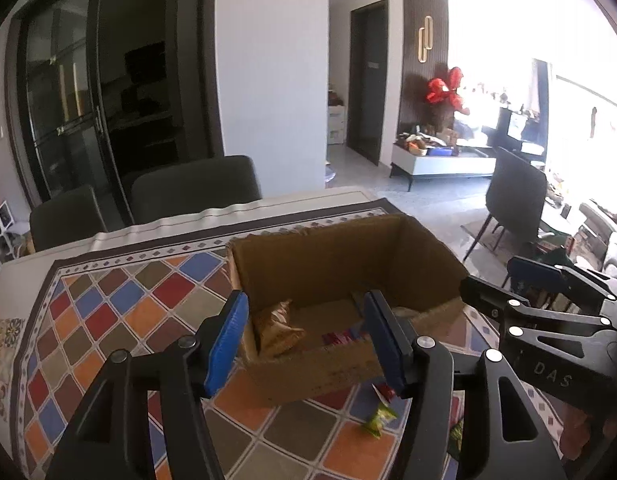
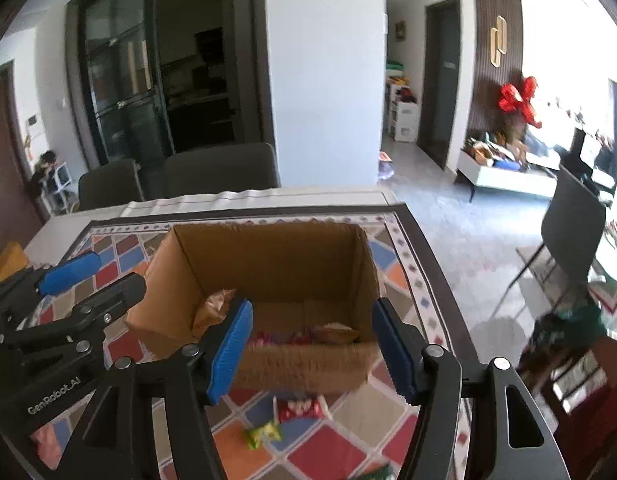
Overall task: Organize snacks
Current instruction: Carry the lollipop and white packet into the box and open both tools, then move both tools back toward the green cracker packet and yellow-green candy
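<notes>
An open cardboard box [image 1: 348, 256] [image 2: 268, 256] stands on the table's checked cloth [image 1: 120, 320]. Inside it a golden snack packet [image 1: 276, 328] [image 2: 212, 308] leans at the left, red packets [image 1: 340, 338] [image 2: 280, 338] lie on the bottom, and another golden packet [image 2: 336, 332] lies at the right. In front of the box a red-and-white packet [image 2: 300, 408] and a green packet [image 2: 264, 434] lie on the cloth. My left gripper [image 1: 305, 295] hovers over the box's near side, open and empty. My right gripper [image 2: 314, 302] is beside it, likewise open and empty.
Two dark chairs [image 1: 192, 188] stand behind the table's far edge. Another dark chair [image 1: 516, 208] stands on the floor to the right. The table's right edge [image 2: 436, 260] runs close to the box. A further green packet [image 2: 376, 472] lies at the near edge.
</notes>
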The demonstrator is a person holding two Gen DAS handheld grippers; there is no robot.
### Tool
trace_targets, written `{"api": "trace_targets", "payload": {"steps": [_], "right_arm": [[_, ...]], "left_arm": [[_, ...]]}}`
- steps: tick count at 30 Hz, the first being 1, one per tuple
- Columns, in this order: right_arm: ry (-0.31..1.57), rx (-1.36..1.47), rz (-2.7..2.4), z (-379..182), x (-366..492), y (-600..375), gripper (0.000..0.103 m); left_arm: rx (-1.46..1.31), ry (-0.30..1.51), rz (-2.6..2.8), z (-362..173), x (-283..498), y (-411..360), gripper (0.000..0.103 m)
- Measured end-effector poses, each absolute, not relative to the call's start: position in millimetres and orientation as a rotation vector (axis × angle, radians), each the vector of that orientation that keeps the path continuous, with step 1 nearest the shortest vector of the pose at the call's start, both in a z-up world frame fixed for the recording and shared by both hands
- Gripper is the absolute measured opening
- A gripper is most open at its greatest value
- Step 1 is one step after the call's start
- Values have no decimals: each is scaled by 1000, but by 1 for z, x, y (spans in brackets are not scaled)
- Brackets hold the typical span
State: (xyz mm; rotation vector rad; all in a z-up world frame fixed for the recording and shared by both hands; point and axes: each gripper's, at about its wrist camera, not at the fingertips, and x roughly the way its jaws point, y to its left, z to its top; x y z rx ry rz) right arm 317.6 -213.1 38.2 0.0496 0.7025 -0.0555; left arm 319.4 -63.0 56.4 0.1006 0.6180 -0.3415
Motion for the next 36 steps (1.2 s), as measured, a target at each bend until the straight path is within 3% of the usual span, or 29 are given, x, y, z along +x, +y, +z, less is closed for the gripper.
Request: {"api": "trace_targets", "payload": {"steps": [18,25,28,36], "right_arm": [[851,225,-280,-18,235,-238,63],[839,307,-345,-47,214,-238,63],[841,361,-369,-62,210,-241,70],[868,402,-436,-91,209,-240,70]], "left_arm": [[201,654,-502,3,258,-85,65],[225,700,-558,-27,258,-93,65],[232,721,-590,-39,261,-98,65],[260,776,-669,-70,276,-108,65]]}}
